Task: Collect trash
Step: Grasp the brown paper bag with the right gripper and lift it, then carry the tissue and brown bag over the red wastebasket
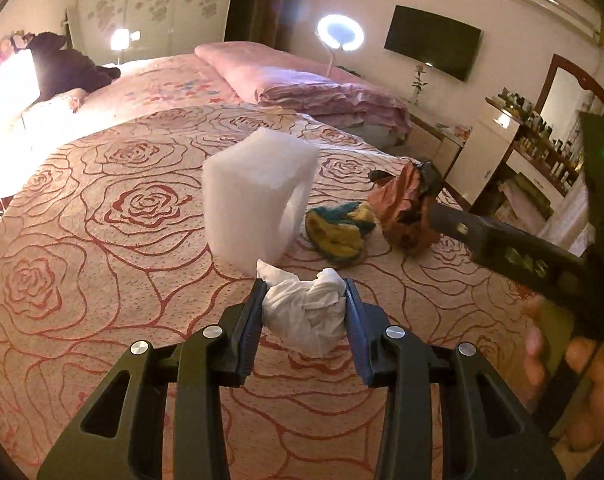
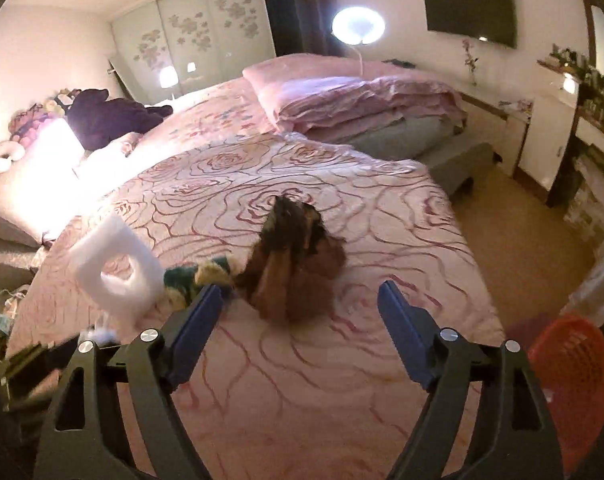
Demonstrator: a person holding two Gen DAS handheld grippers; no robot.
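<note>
Trash lies scattered on the rose-patterned bedspread (image 1: pixel 102 208): seen from the left wrist, a white foam block (image 1: pixel 258 196) stands at about twelve o'clock from the left gripper (image 1: pixel 305 308), a crumpled yellow-and-teal wrapper (image 1: pixel 337 232) at one o'clock, and a crumpled brown paper bag (image 1: pixel 405 208) at two o'clock. The left gripper's fingers are clamped on a wad of white tissue (image 1: pixel 305 316), held just above the bed, so one piece looks already collected. The right gripper (image 2: pixel 302 320) points down at the bed with its fingers wide apart and nothing between them; the brown bag sits at twelve o'clock just beyond its tips. The step in hand appears to be reaching for that bag; the next move likely calls for pushing forward and down until the fingers straddle it, then closing. A red basket (image 2: pixel 573 384) shows at four o'clock in the right view, beside the bed, probably the bin.
</note>
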